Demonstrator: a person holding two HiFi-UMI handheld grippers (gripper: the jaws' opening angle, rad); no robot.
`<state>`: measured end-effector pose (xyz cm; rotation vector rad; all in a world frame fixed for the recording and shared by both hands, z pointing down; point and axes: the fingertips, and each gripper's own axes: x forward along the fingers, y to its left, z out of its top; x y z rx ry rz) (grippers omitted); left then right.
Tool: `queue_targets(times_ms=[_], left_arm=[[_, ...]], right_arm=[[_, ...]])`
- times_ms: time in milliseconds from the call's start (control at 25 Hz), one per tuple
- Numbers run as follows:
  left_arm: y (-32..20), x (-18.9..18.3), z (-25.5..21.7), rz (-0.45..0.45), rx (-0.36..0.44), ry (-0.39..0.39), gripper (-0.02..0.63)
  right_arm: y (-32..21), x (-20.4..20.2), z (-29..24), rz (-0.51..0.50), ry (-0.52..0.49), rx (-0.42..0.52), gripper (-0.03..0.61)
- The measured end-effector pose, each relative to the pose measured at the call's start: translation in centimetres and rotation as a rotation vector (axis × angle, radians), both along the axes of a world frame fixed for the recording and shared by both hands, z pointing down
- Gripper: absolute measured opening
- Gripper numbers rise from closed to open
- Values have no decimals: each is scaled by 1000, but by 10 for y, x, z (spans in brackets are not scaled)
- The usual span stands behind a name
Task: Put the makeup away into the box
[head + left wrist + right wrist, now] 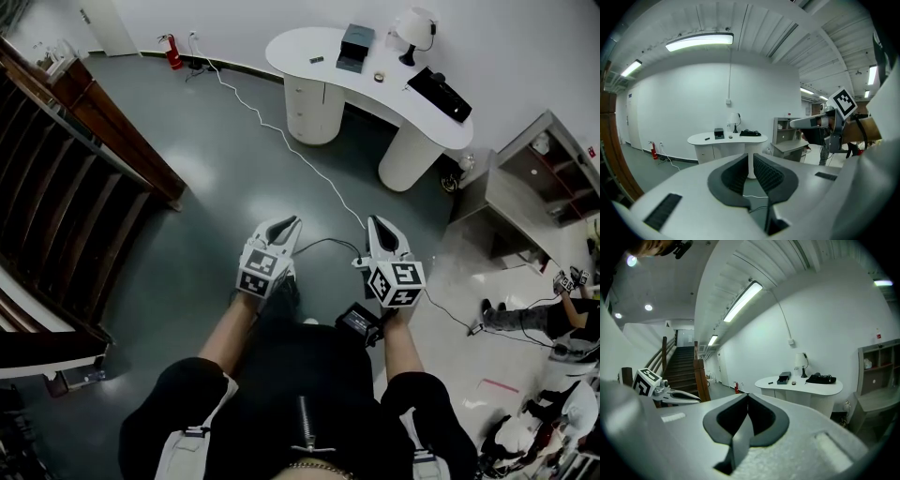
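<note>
I'm carrying the left claw (285,225) barely parted and the right claw (379,223) clenched, both empty. I'm expecting light, slippery makeup on the far worktop (298,45), so I'm planning mid-body pinches.

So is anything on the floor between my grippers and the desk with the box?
Only a white cable trailing over the floor toward the desk; nothing else visible blocks the way to the box.

Head view looks steeply down from overhead; both gripper views face forward, roughly level; all three share the distant white desk (375,89).
</note>
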<state>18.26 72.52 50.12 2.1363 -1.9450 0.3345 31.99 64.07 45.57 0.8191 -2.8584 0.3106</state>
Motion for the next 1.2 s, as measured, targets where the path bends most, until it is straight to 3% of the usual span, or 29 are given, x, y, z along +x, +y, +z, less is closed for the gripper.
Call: queue_targets(times_ms=[600, 1200], left_arm=[[-128, -103, -4, 81, -20, 5, 41], [-185, -185, 0, 112, -18, 15, 41]], right_arm=[[-110, -101, -6, 60, 3, -31, 6], [-163, -180, -5, 98, 8, -36, 5]])
